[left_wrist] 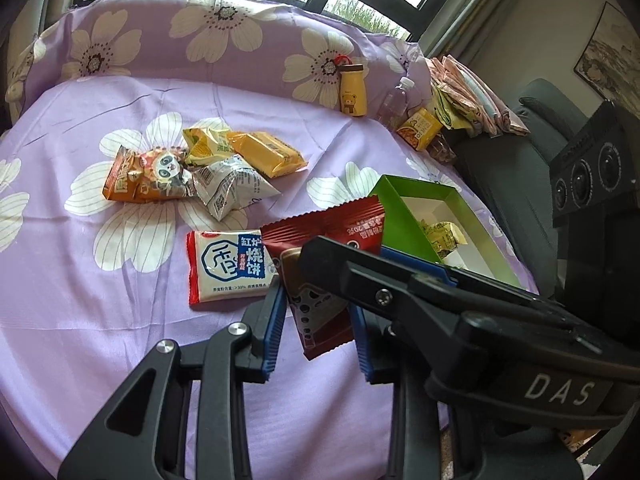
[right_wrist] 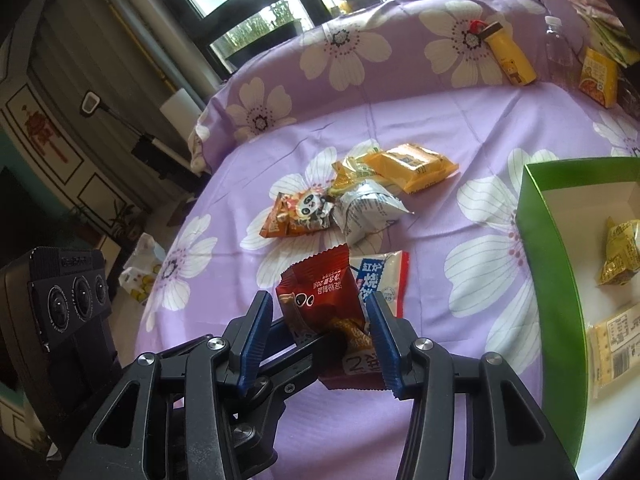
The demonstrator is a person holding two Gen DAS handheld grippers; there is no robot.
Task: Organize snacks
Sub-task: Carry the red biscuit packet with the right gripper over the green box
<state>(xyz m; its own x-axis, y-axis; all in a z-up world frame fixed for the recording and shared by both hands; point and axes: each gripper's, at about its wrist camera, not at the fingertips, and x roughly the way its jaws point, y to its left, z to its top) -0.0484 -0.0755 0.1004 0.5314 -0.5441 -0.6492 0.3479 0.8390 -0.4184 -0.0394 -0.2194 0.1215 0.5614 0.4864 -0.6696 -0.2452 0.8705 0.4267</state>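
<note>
Packet point(left_wrist: 320, 264), red foil, was pinched by both grippers, left point(left_wrist: 316, 332) and right point(right_wrist: 320, 340), above the cloth's point(left_wrist: 100, 320) near edge beside the green box point(left_wrist: 404, 212). Judged light, crinkly, slippery, contents crushable; best gripped at the crimped seams.

Your left wrist camera looks forward and down along its blue-padded fingers point(left_wrist: 276, 320), close above the lilac flowered cloth point(left_wrist: 100, 300), with the green cardboard box point(left_wrist: 400, 208) to its right. Your right wrist camera faces the same way from further right, the box point(right_wrist: 540, 240) near its right edge. Both views share the red foil snack packet point(left_wrist: 320, 240) point(right_wrist: 320, 292) and the loose snack pile point(left_wrist: 200, 168) point(right_wrist: 360, 192).
</note>
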